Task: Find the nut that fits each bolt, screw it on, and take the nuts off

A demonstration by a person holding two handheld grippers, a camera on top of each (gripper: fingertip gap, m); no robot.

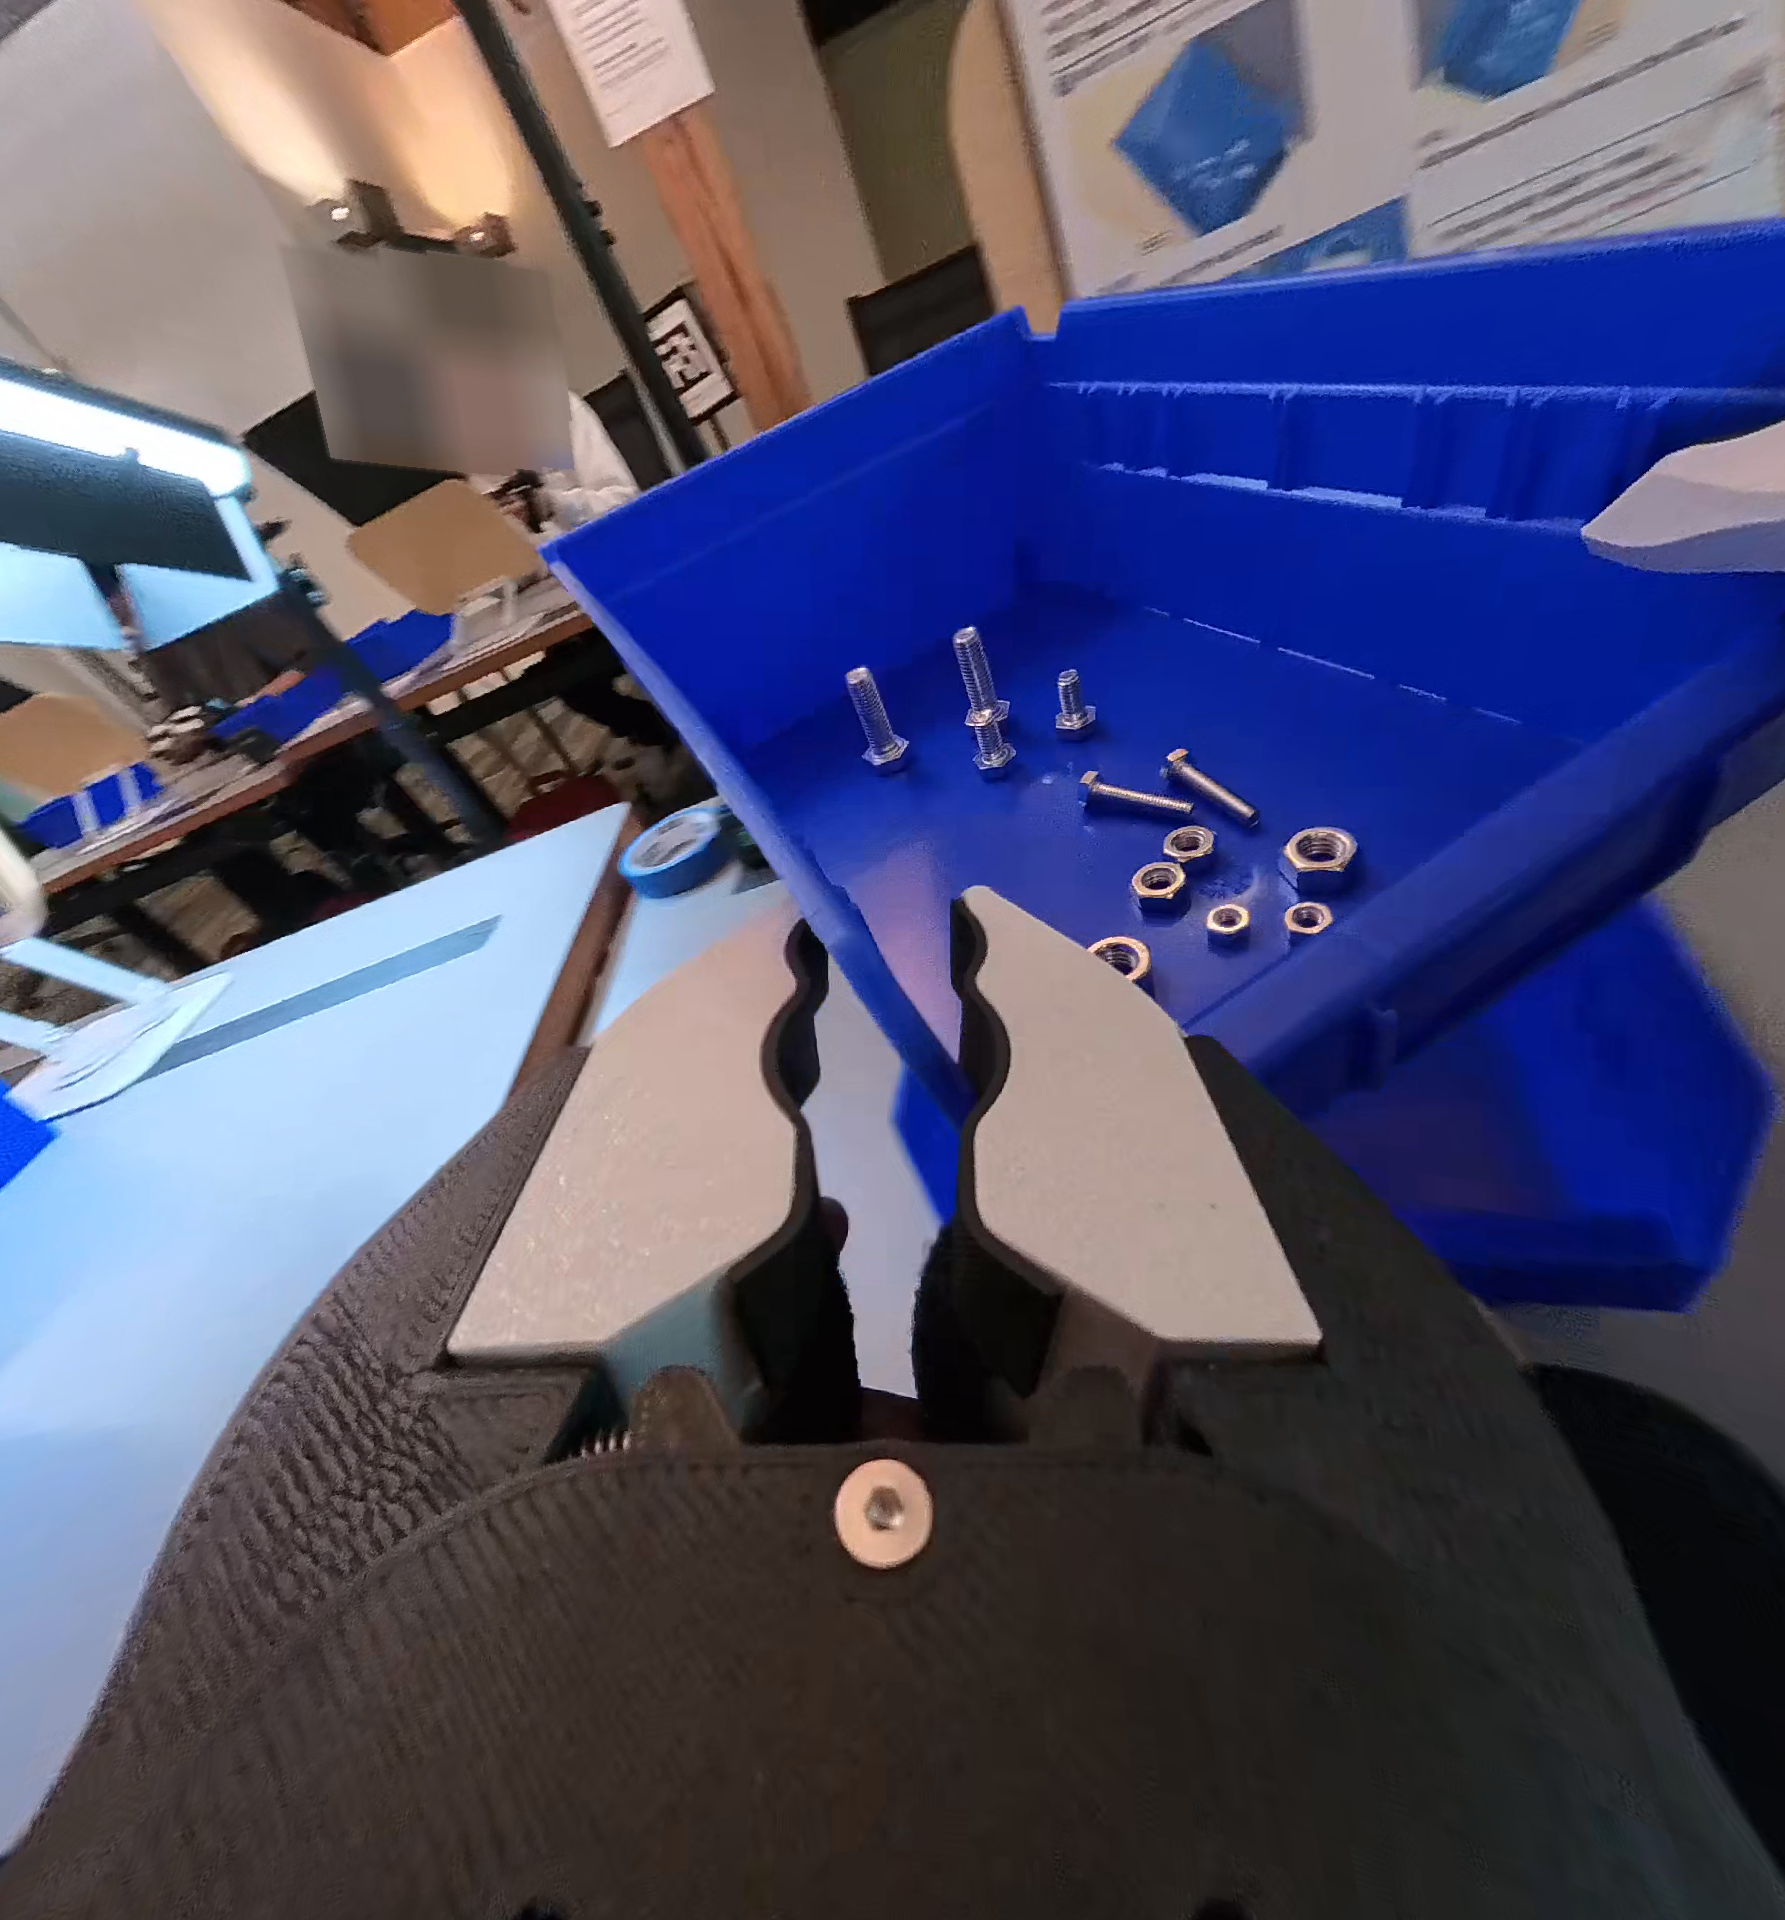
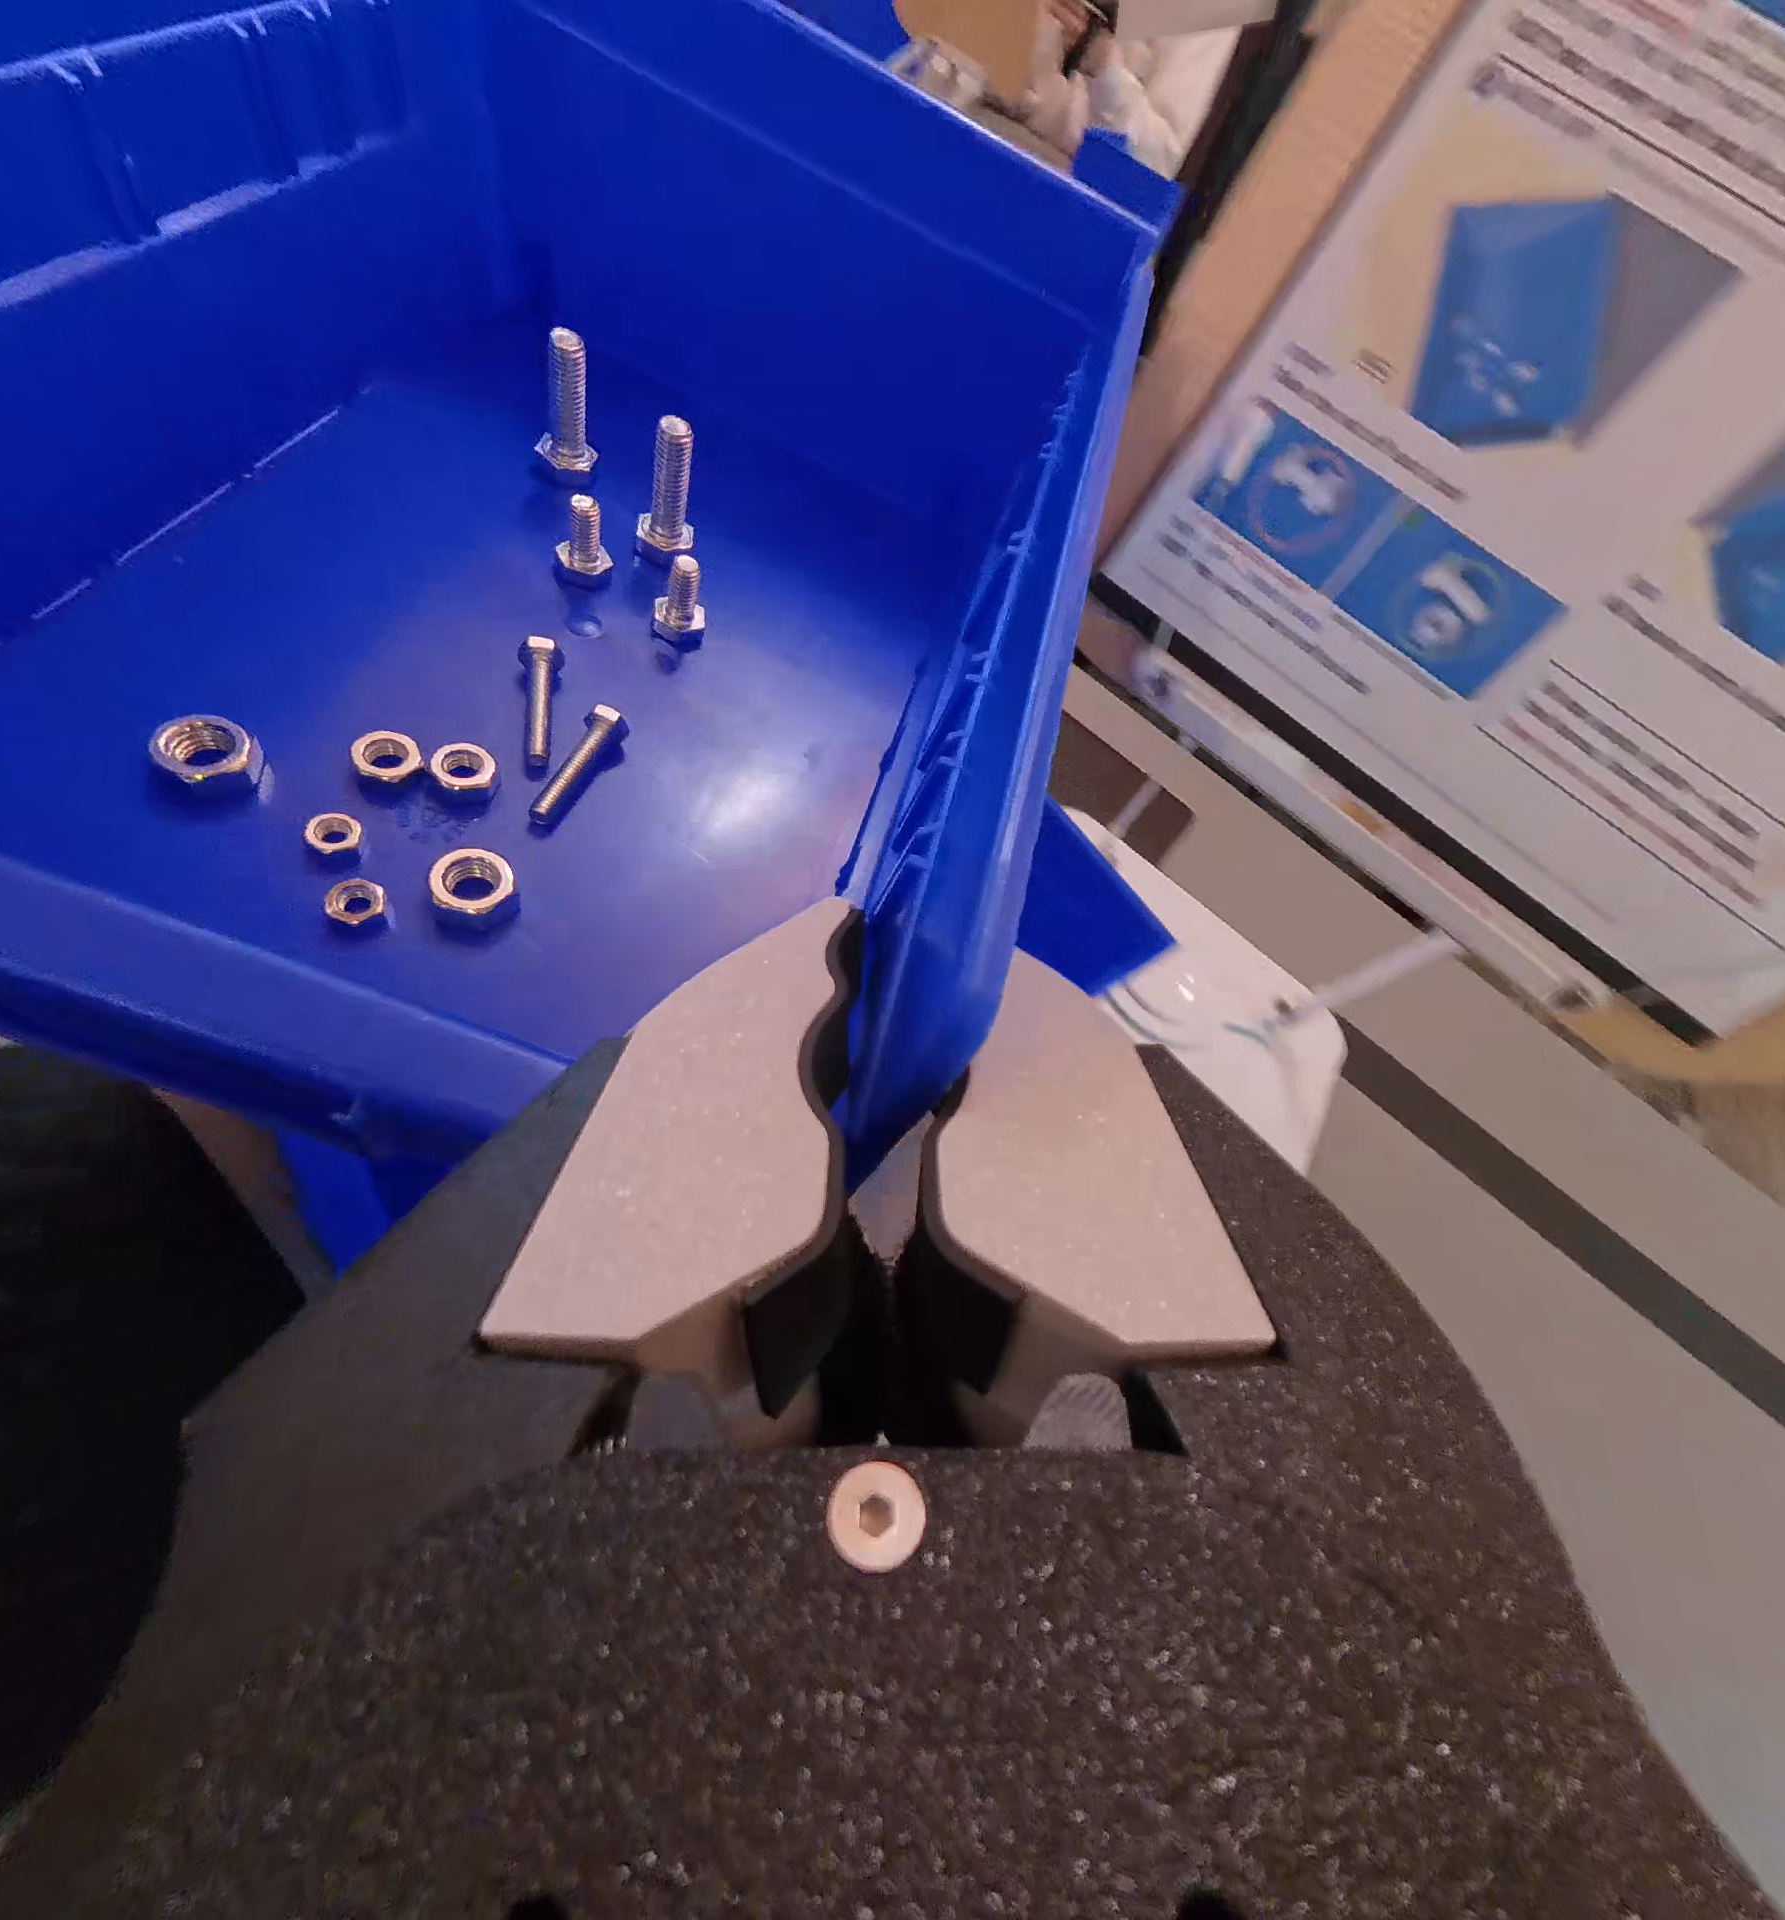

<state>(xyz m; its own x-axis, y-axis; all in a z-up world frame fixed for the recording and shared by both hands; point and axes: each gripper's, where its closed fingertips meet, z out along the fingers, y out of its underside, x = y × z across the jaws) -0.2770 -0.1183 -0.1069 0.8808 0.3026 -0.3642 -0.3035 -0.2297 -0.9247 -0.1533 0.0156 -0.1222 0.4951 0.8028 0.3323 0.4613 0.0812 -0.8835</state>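
1. Both grippers carry the blue bin [image 2: 722, 312] clear of the bench, tilted, one on each side wall.
2. The right gripper [image 2: 893, 1023] has its fingers clamped on the bin's right wall, near the low front corner; the wall sits pinched between the pads.
3. The left gripper [image 1: 893, 1013] straddles the bin's left wall near the front lip. Its fingers stand a little apart with the wall in the gap; the contact is partly hidden, but they appear closed on the wall.
4. Bolts [image 2: 664, 478]: four stand head-down on the bin floor toward the right wall; two more lie flat just in front of them, near the floor's middle.
5. Nuts [image 2: 204, 753]: six loose nuts of differing sizes lie flat near the front lip, the largest farthest toward the left wall. No nut is on any bolt.
6. Judgement: the step in hand is carrying and setting down the bin; matching has not begun.
7. Advice: level the bin before lowering it, keep both grips even, and set it flat on the bench [image 1: 275, 1122]. A steeper tilt risks toppling the upright bolts and sliding nuts over the low front lip.
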